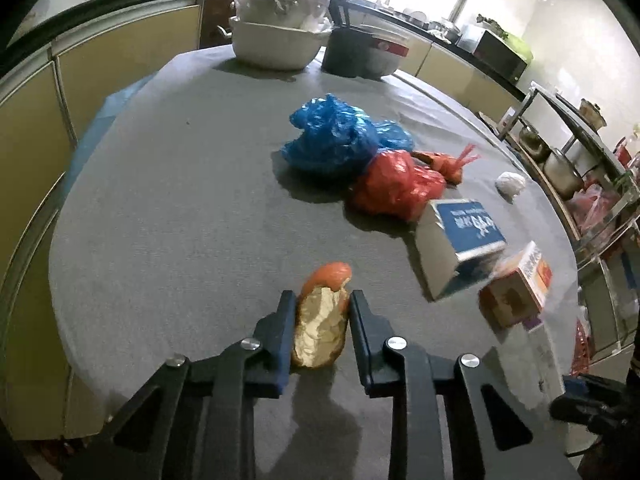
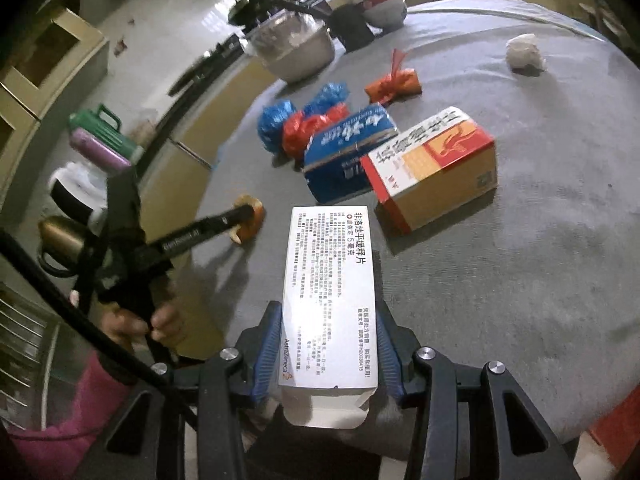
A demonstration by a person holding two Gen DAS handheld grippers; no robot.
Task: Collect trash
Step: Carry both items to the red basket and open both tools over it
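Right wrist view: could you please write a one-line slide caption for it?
Right tool grips a white medicine box above the grey table; boxes and bags await.

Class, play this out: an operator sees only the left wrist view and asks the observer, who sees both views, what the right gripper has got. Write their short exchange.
Operator: My left gripper is shut on the orange peel. What is the right doing?
Observer: The right gripper is shut on a white medicine box, with its pads pressing the box's long sides.
Operator: Is that box lying flat on the table?
Observer: I cannot tell; its open flap end points back at the camera, and its far end reaches out over the grey tablecloth.
Operator: What lies just beyond it?
Observer: A red and yellow carton beside a blue box, both on the cloth.
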